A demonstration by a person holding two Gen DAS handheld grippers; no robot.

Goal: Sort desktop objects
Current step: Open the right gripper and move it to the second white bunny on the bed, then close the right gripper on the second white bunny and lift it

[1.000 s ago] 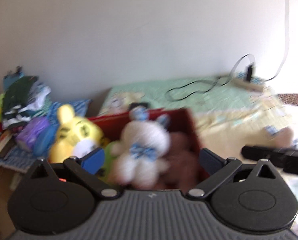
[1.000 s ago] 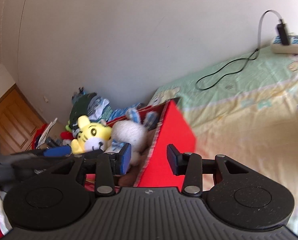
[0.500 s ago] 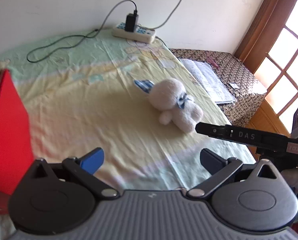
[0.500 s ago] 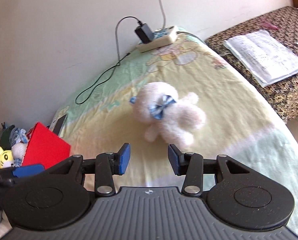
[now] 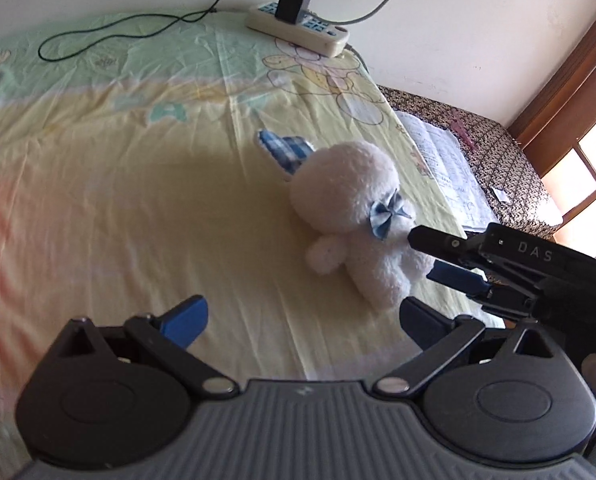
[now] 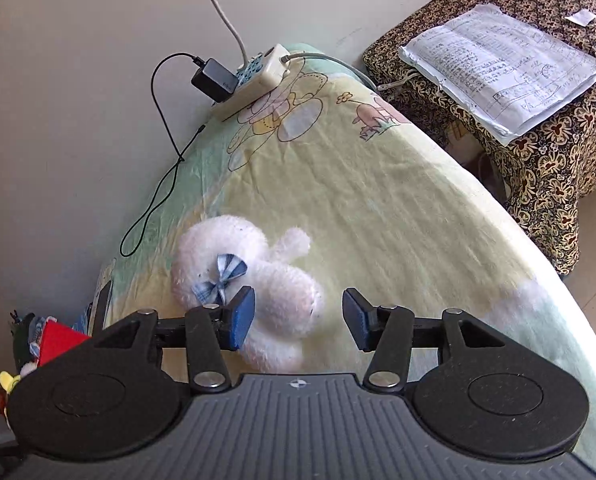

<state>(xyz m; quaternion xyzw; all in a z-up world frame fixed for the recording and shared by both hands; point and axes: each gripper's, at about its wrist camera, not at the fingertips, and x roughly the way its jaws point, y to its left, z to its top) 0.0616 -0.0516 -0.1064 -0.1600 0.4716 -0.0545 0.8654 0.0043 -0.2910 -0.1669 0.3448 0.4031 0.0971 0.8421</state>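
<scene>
Widening right gripper (image 6: pixel 298 316) nearer plush rabbit (image 6: pixel 254 272)

A white plush rabbit (image 5: pixel 349 216) wears a blue-checked bow (image 6: pixel 218 280); the sheet (image 5: pixel 118 184) is pale yellow and green; far right cloth (image 6: pixel 557 152) brown floral.

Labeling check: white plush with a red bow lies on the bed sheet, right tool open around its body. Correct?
Not quite: the bow is blue checked, not red, as the right wrist view shows. The plush does lie on the sheet, the open right tool around its body.
</scene>
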